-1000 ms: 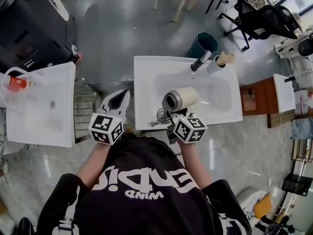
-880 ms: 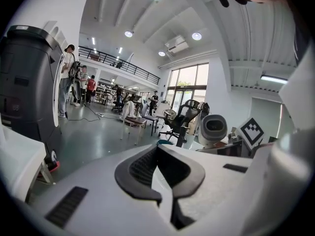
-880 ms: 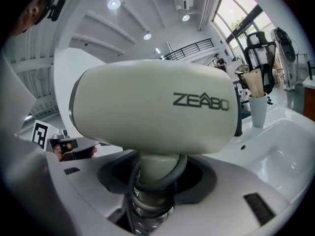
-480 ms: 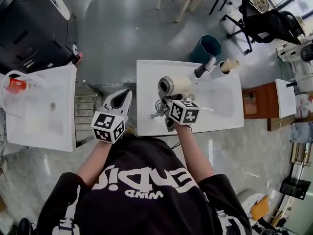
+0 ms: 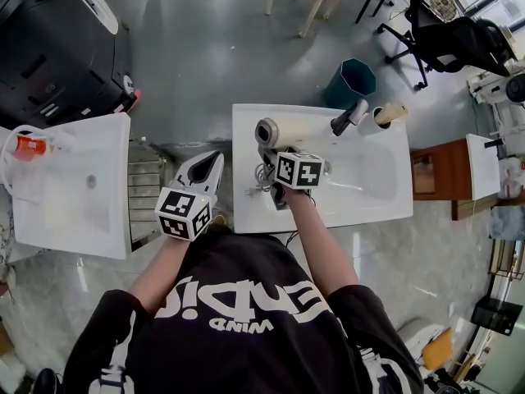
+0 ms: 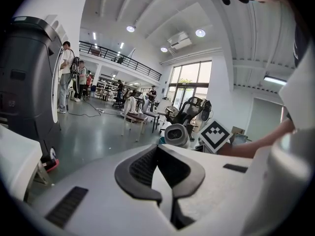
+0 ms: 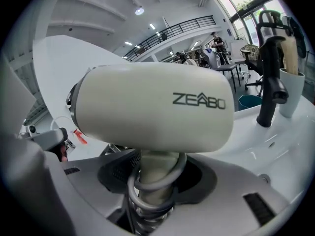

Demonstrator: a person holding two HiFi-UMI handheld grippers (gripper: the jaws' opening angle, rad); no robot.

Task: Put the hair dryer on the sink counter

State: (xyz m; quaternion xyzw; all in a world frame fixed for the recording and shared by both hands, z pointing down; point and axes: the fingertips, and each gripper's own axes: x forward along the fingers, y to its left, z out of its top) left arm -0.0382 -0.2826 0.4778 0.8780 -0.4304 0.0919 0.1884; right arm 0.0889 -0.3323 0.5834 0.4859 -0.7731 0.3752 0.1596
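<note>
The cream hair dryer (image 5: 283, 131) hangs over the left rear part of the white sink counter (image 5: 369, 208), its barrel pointing left. My right gripper (image 5: 279, 164) is shut on its handle (image 7: 155, 178), which has the grey cord wound round it. In the right gripper view the barrel (image 7: 152, 112) fills the middle, above my right gripper (image 7: 155, 186). Whether the dryer touches the counter is hidden. My left gripper (image 5: 215, 158) hangs left of the counter, over the gap between the two counters. In the left gripper view my left gripper (image 6: 157, 149) is shut and empty.
A black faucet (image 5: 349, 115) and a white cup (image 5: 385, 112) stand at the counter's back edge. A second white counter (image 5: 74, 212) with a red-capped bottle (image 5: 29, 146) lies to the left. A teal bin (image 5: 353, 79) stands behind the sink, a brown cabinet (image 5: 431, 171) to the right.
My right gripper has carried the hair dryer from the counter's front middle towards its left rear. The left gripper has stayed almost still.
</note>
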